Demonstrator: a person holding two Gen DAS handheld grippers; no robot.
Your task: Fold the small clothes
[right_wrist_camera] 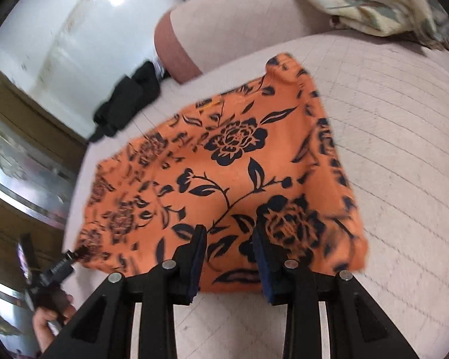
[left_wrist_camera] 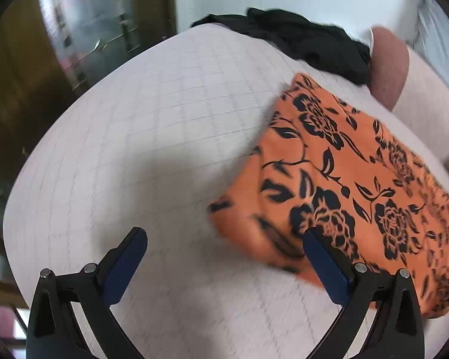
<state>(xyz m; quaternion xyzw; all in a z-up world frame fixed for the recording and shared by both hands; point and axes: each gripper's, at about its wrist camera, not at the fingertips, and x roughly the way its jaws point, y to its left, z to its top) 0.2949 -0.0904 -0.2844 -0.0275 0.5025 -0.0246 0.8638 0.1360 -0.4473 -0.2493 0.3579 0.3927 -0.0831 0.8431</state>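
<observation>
A: What's nearest?

B: The left gripper (left_wrist_camera: 224,236), jaws spread wide with nothing between them, over the quilted pale bed cover (left_wrist_camera: 140,137). Its right finger overlaps the near edge of the orange floral garment (left_wrist_camera: 344,179).

A: And the right gripper (right_wrist_camera: 229,233)?

B: Jaws narrow; the garment's near edge lies at its fingertips, but I cannot tell if the pads pinch it.

A: Farther off?

B: A dark cloth (left_wrist_camera: 299,39) and a pink bolster (right_wrist_camera: 176,51), both beyond the garment.

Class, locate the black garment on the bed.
The black garment lies bunched at the bed's far edge in both views, beyond the orange floral cloth, beside the pink bolster.
</observation>
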